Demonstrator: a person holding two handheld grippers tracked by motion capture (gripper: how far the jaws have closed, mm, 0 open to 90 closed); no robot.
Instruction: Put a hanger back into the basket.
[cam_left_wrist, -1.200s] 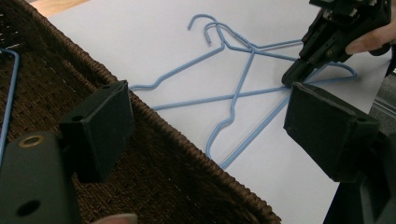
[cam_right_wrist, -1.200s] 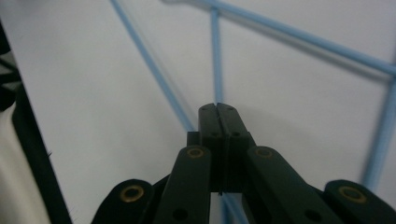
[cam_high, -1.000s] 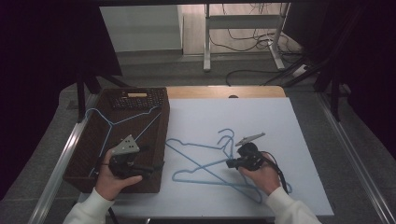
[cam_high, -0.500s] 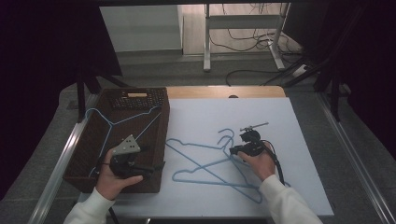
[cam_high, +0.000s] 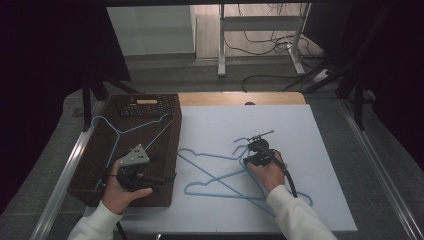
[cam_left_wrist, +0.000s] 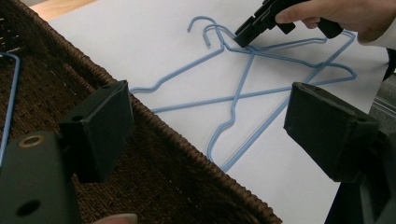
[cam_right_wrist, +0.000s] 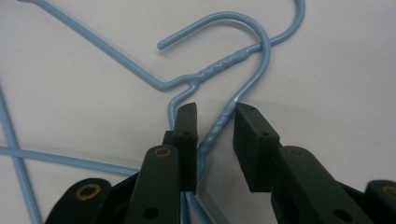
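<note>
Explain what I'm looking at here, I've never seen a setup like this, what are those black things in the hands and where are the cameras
A person sits at a table holding a black two-jawed claw in each hand. One camera looks down from above; the other two ride on the claws and look along their jaws.

On the white table top lie two blue wire hangers, crossed over each other. To the left stands a dark woven basket with another blue hanger inside.

The left claw hovers open over the basket's near corner, holding nothing. The right claw is down at the hangers' hooks, jaws open on either side of one hanger's twisted neck, not yet closed on it.
</note>
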